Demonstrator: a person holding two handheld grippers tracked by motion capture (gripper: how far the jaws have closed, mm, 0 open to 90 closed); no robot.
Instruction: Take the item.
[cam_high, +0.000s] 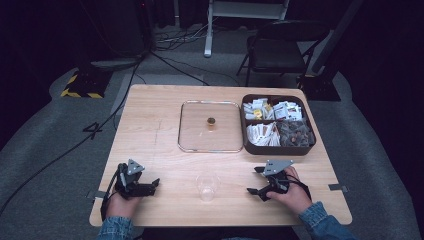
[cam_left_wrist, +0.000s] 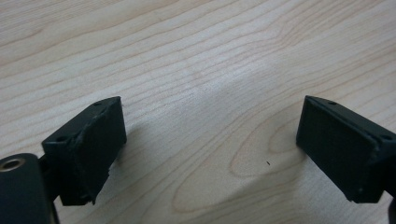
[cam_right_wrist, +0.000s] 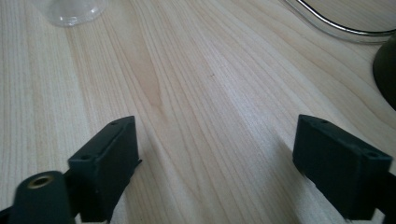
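A clear plastic cup (cam_high: 207, 186) stands near the table's front edge, between my two grippers. My left gripper (cam_high: 154, 186) rests on the wood left of the cup, held by a hand, its jaws pointing right. In the left gripper view it (cam_left_wrist: 212, 107) is open over bare wood. My right gripper (cam_high: 254, 180) sits right of the cup with its jaws spread, pointing left. In the right gripper view it (cam_right_wrist: 217, 123) is open with nothing between the jaws, and the cup (cam_right_wrist: 72, 9) shows at the top left.
A clear square lid (cam_high: 186, 127) with a small brown knob lies flat at mid-table. Beside it on the right is a dark box (cam_high: 277, 149) divided into compartments of sachets. The lid's rim (cam_right_wrist: 336, 23) and the box's corner (cam_right_wrist: 387, 65) are near. A folding chair (cam_high: 277, 47) stands beyond the table.
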